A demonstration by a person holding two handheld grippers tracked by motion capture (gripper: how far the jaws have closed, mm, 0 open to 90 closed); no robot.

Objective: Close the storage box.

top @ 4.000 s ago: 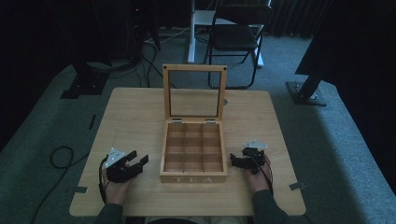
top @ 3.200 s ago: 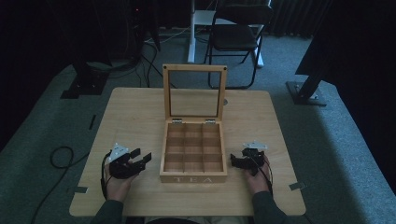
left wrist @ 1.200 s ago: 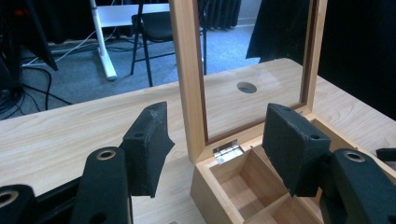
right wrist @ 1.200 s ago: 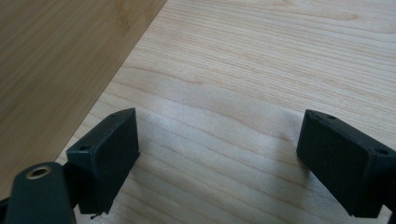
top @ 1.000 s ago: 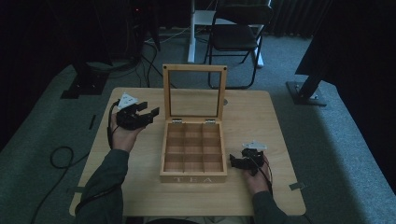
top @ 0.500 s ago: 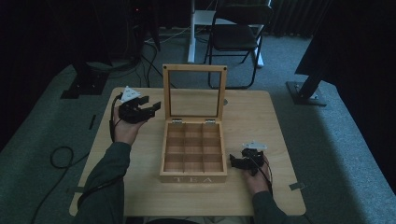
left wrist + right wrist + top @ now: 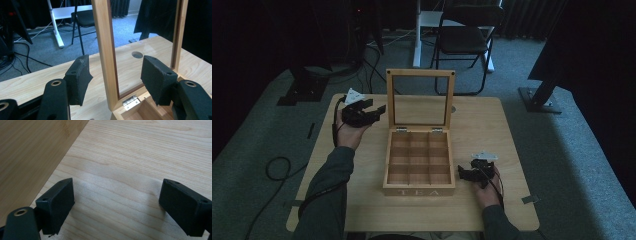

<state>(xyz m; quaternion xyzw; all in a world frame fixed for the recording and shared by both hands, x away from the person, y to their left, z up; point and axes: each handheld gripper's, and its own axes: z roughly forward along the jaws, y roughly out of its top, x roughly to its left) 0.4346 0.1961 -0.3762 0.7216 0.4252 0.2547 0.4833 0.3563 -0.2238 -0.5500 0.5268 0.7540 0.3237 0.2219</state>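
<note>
A wooden tea box [image 7: 419, 170] with empty compartments sits mid-table, its glass-paned lid [image 7: 420, 100] standing upright. My left gripper [image 7: 379, 111] is raised at the lid's left side, open. In the left gripper view the lid's left frame post [image 7: 106, 50] stands between the two pads [image 7: 78, 77], which do not touch it; the hinge [image 7: 130, 102] shows below. My right gripper [image 7: 460, 174] rests on the table just right of the box's front corner, open, with bare table [image 7: 140, 170] between its pads and the box wall [image 7: 30, 150] at its left.
A round hole [image 7: 453, 109] lies in the table [image 7: 492, 130] behind the lid. A folding chair [image 7: 464, 37] and a white desk leg [image 7: 417, 35] stand beyond the far edge. Cables [image 7: 274, 167] run on the carpet at left.
My left gripper rose from the near left of the table and moved forward and right to the lid's left edge. The right gripper stayed put.
</note>
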